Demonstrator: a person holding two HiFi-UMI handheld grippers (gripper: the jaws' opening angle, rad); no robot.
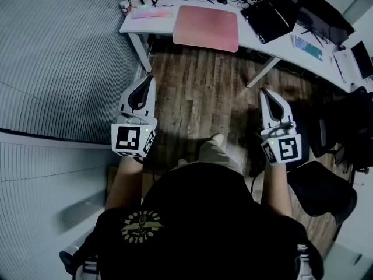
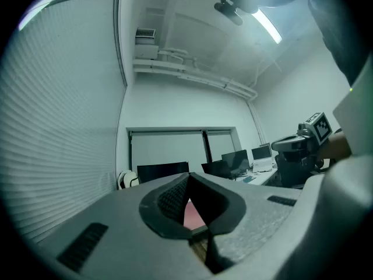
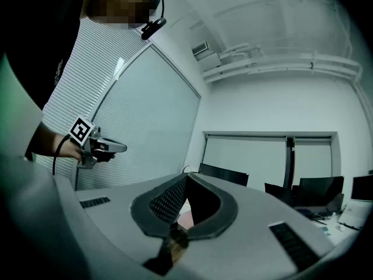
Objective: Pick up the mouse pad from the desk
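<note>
- Left gripper [image 1: 150, 79]: jaws closed together, nothing held; level above the wooden floor [image 1: 198, 98], well short of the desk [image 1: 274, 45].
- Right gripper [image 1: 263, 91]: jaws closed, empty; level, well apart from the left.
- Mouse pad [image 1: 206, 28]: pink, flat at the desk's near edge, between keyboard [image 1: 151, 11] and laptop [image 1: 268, 16], untouched.
- Left gripper view: pink sliver beyond the jaws, probably the pad.
</note>
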